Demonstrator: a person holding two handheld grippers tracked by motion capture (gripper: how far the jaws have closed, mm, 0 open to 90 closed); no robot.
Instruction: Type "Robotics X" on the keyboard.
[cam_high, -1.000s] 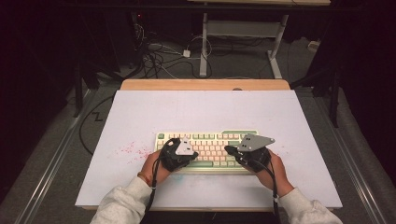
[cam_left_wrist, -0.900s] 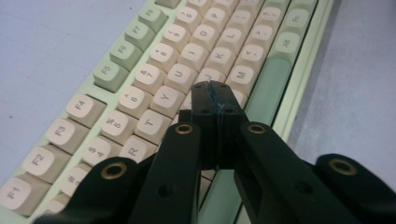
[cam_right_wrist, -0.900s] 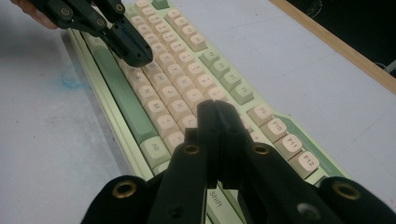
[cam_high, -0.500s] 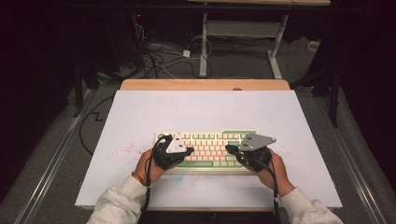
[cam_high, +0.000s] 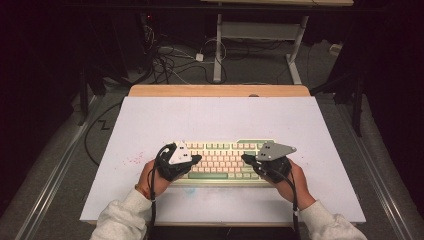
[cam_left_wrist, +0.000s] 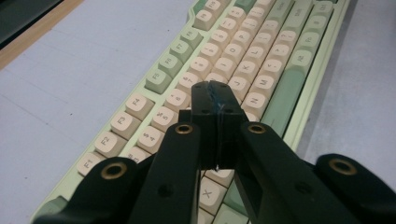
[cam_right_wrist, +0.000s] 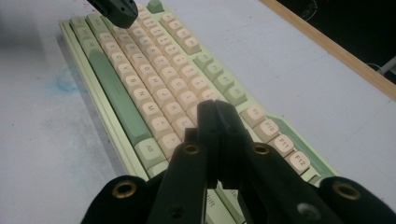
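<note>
Left gripper: jaws pressed together with nothing between them, tips poised over the cream letter keys toward the keyboard's left half.
Right gripper: jaws likewise together and empty, tips above the keys near the right end.
Keyboard: pale green case, cream and green keycaps, lying under both grippers and spanning the gap between them.
Table: white surface beneath the keyboard, faint pink specks beyond the left gripper.

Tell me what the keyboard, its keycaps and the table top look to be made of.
Keyboard: pale green case, likely moulded plastic, with a smooth, faintly glossy edge in the left gripper view. Keycaps: matt cream and green plastic by the look, with rounded sculpted tops and printed legends. Table top: flat matt white sheet, perhaps laminate or painted board, faintly stained pink; a bare wood strip lines its far edge.
</note>
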